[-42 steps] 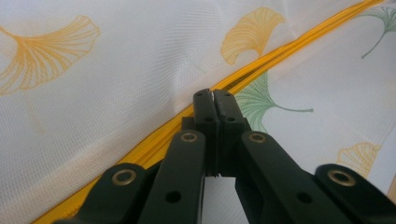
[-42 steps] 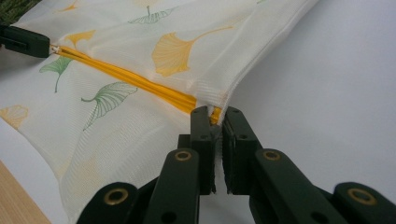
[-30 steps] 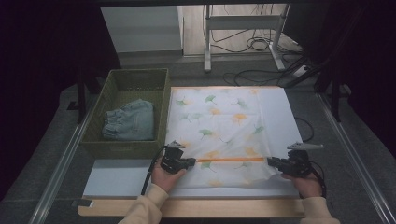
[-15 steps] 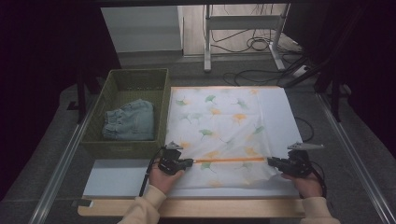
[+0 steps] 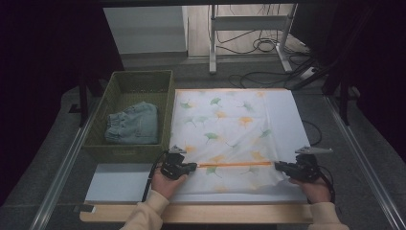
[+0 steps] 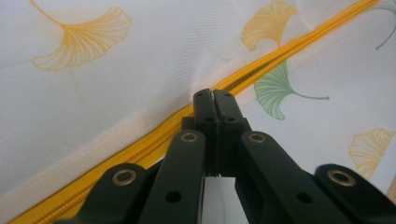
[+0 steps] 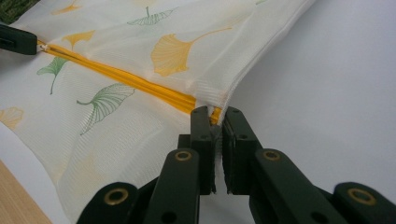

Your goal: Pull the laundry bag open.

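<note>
Low in the frame, the yellow zipper [image 5: 235, 164] runs sideways between the left claw [image 5: 191, 166], clamped on its pull, and the right claw [image 5: 278, 166], clamped on the bag's [image 5: 225, 124] corner.

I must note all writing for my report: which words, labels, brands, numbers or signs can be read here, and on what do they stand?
None can be read.
The mesh bag bears only printed leaves and a yellow zipper, no words.
The green basket and the denim garment show no label.
The left tongs and right tongs carry no marking.
</note>
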Tool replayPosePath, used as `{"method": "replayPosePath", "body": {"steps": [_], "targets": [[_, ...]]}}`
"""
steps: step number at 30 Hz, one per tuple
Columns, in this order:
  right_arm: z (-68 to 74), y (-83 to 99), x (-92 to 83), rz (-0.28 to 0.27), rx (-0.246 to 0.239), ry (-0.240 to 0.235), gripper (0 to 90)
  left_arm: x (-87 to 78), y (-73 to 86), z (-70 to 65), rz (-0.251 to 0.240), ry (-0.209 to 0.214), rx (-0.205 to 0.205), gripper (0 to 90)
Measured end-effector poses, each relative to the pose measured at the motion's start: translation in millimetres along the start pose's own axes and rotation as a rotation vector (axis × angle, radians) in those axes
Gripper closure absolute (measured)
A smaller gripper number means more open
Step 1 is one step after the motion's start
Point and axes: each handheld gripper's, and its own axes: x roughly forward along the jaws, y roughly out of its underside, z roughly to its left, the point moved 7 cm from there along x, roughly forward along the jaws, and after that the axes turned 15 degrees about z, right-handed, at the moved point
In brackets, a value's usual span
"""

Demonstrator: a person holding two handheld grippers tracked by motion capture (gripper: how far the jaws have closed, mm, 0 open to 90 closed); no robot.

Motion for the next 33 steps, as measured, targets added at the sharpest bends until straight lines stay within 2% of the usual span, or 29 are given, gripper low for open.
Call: {"method": "replayPosePath", "body": {"steps": [20,33], "targets": [[0.2,4.1,-1.7,0.000,0.010,0.002,83.6,-13.3,10.1,5.3,-0.015,-0.010,-0.008,90.0],[2.7,5.7,-2.0,0.001,0.007,-0.001,83.7,-16.9,18.6,9.5,-0.007,-0.020,-0.011,90.0]]}}
